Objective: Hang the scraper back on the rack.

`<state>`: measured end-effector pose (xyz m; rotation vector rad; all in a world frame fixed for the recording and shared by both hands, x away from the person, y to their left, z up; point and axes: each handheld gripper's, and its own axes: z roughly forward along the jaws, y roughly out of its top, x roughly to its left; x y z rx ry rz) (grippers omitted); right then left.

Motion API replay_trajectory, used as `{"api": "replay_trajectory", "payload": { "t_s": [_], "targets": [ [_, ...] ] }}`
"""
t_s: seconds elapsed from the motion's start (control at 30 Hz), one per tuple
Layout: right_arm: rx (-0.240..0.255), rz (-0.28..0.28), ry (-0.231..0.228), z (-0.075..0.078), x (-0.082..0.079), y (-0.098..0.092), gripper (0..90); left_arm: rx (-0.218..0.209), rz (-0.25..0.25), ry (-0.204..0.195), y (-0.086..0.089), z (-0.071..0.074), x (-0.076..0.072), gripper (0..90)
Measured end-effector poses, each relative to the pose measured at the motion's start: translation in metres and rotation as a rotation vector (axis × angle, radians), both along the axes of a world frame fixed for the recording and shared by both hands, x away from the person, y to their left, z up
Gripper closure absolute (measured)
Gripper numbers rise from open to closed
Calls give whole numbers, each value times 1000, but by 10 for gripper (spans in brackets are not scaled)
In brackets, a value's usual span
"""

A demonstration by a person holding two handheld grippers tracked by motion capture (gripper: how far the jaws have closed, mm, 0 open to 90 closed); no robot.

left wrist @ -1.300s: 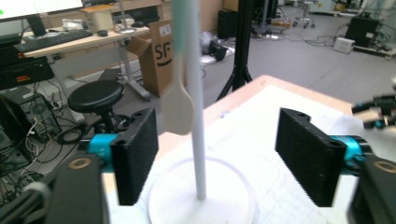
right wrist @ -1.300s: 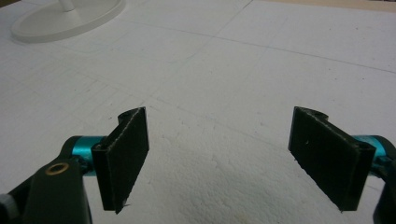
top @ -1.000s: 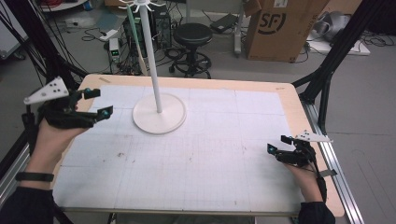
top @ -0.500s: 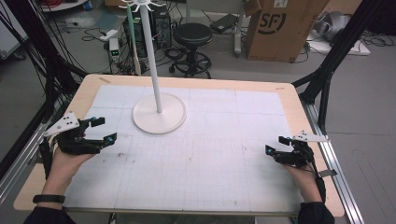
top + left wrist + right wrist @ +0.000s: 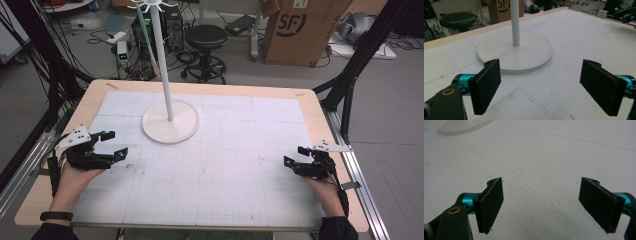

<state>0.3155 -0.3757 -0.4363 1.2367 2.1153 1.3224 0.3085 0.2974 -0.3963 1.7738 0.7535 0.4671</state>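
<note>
A person at a wooden-edged table (image 5: 310, 97) holds a two-jaw gripper in each hand above a white gridded mat (image 5: 225, 165). The left gripper (image 5: 114, 144) sits near the mat's left edge, jaws spread wide and holding nothing, and points toward the round base of a white stand (image 5: 170, 121), which rests on the far-left part of the mat with its slim pole rising upright from the middle of the disc. In the left gripper view the stand (image 5: 515, 50) lies just beyond and between the parted black jaws, not touching them. The right gripper (image 5: 296, 156) (grey three-cornered plate on top) hovers close to the mat's right edge, well apart from the stand, its jaws likewise released and empty over bare mat. Beyond the table stand a black stool (image 5: 206, 37) and a cardboard box (image 5: 300, 30) on the floor
</note>
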Motion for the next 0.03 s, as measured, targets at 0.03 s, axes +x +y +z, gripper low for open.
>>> {"api": "replay_trajectory", "payload": {
  "t_s": [0.03],
  "targets": [
    [0,0,0,0,0,0,195,-1,4,0,0,-1,0,177]
  ]
}}
